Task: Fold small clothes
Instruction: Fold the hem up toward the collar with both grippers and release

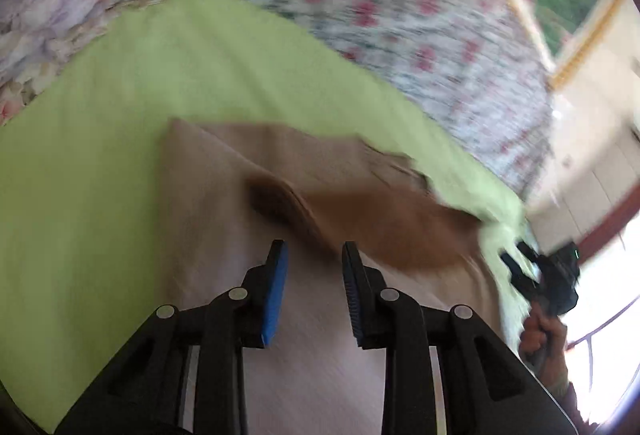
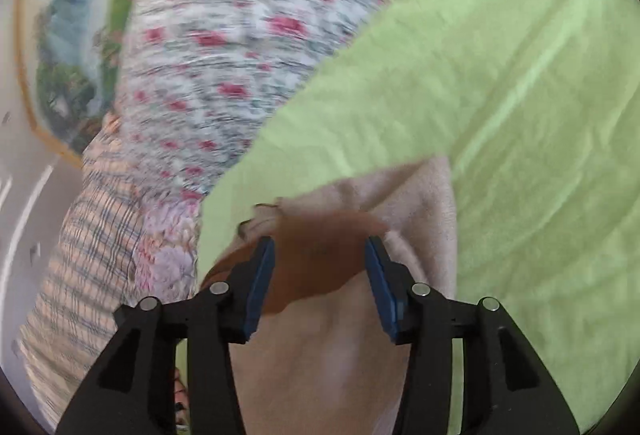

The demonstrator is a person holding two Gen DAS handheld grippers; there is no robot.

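Both black blue-padded grippers, left (image 1: 314, 255) and right (image 2: 320, 253), hover released above the limp beige-and-brown cloth garment (image 1: 280, 195), best pinched at its thin edges.

Floral bedspread (image 1: 400, 19), framed landscape picture (image 2: 68, 47)

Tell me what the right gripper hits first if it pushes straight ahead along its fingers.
Most likely the brown patch of the beige garment, which lies directly between and ahead of the open right gripper. The view is motion-blurred, so depth is uncertain. Beyond it lies the green sheet.
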